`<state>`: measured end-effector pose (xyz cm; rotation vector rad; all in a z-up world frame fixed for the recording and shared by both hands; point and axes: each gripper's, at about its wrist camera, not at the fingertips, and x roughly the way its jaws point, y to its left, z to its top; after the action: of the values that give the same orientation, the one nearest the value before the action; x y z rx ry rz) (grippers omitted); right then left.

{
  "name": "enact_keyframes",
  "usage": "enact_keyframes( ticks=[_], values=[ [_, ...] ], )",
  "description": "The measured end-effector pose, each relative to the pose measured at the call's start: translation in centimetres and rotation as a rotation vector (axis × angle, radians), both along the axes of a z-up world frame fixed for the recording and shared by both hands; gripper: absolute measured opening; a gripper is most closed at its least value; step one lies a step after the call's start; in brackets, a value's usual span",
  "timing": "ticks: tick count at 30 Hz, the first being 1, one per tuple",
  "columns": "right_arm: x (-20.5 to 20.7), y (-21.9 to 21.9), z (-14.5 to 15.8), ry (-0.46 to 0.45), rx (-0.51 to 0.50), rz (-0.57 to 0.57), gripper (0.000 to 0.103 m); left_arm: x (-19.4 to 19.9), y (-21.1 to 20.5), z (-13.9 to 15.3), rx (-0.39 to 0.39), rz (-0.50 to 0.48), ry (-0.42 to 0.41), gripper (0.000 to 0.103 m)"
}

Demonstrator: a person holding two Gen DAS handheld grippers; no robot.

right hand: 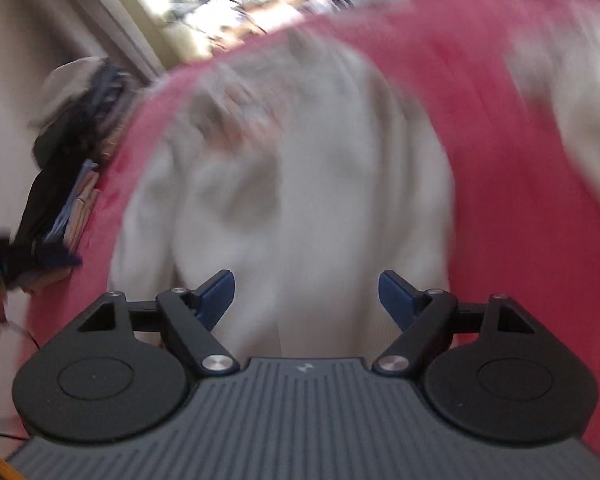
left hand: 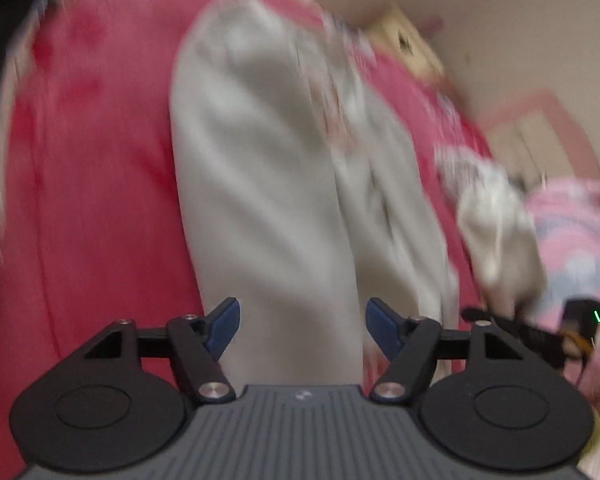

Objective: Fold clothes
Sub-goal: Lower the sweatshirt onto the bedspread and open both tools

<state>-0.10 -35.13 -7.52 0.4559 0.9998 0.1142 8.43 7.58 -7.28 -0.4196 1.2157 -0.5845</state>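
Pale grey garment (left hand: 268,184) lying rumpled on pink bedding (left hand: 92,200), blurred.

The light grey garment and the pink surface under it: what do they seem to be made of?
The light grey garment looks like soft, matte woven or knit cloth: it folds and creases. The pink surface also looks like matte fabric, perhaps a bedsheet; darker red marks show, but blur hides the weave.

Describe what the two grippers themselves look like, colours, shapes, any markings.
Both match. The left gripper and right gripper have dark blue finger pads on black linkage arms with silver pivot screws, two black round discs, and a grey ribbed body bearing a small pale logo. No cables show on either.
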Motion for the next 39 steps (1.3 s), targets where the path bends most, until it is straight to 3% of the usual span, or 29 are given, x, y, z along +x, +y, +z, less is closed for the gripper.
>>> enact_keyframes(
  ticks=[4, 8, 9, 10, 11, 13, 16, 20, 24, 27, 29, 30, 31, 33, 35, 39],
  values=[
    [-4.2, -0.4, -3.6, 0.116, 0.160, -0.108, 0.079, -3.2, -2.4, -2.3, 0.073, -0.133, 0.048, 0.072],
    [-4.6, 2.9, -4.1, 0.080, 0.132, 0.004, 0.080, -3.3, -1.1, -0.9, 0.043, -0.071, -0.017, 0.069],
    [-4.3, 4.2, -4.0, 0.074, 0.088, 0.051, 0.077, -3.2, -0.7, -0.4, 0.032, -0.050, -0.035, 0.058],
    [-4.2, 5.4, -3.9, 0.064, 0.041, 0.096, 0.061, -3.2, -0.3, 0.0, 0.022, -0.029, -0.054, 0.037],
    [-4.1, 6.5, -3.6, 0.051, -0.007, 0.140, 0.049, -3.1, 0.2, 0.5, 0.011, -0.008, -0.072, 0.029],
    [-3.7, 6.6, -2.6, 0.004, -0.003, 0.148, 0.018, -3.0, 1.0, 1.4, -0.010, 0.035, -0.108, 0.002],
    [-3.0, 5.8, -0.9, -0.075, 0.048, 0.126, 0.008, -2.8, 2.3, 2.7, -0.042, 0.098, -0.163, 0.000],
    [-1.6, 4.3, 1.9, -0.193, 0.114, 0.088, 0.007, -1.9, 4.6, 5.2, -0.099, 0.202, -0.258, 0.000],
    [3.4, -1.2, 9.0, -0.373, 0.161, -0.020, 0.007, 3.2, 10.6, 12.1, -0.219, 0.429, -0.441, 0.000],
    [6.6, -7.2, 15.0, -0.539, 0.124, -0.175, 0.007, 5.3, 12.6, 14.9, -0.225, 0.483, -0.494, 0.003],
    [8.3, -11.9, 18.1, -0.644, 0.088, -0.364, 0.009, 5.4, 12.1, 14.6, -0.212, 0.449, -0.469, 0.015],
    [9.0, -14.4, 19.0, -0.676, 0.064, -0.471, 0.015, 5.2, 11.7, 13.8, -0.210, 0.421, -0.440, 0.026],
    [9.5, -16.7, 18.9, -0.658, 0.054, -0.569, 0.041, 5.1, 10.7, 12.6, -0.202, 0.385, -0.399, 0.037],
    [10.3, -20.9, 17.6, -0.567, 0.061, -0.735, 0.085, 4.6, 8.0, 9.2, -0.174, 0.295, -0.296, 0.045],
    [9.1, -23.5, 14.7, -0.495, 0.191, -0.875, 0.085, 3.5, 5.7, 5.4, -0.122, 0.207, -0.185, 0.048],
    [5.5, -21.8, 7.7, -0.425, 0.487, -0.808, 0.085, 0.7, 2.7, -0.8, -0.025, 0.078, -0.017, 0.055]
  ],
)
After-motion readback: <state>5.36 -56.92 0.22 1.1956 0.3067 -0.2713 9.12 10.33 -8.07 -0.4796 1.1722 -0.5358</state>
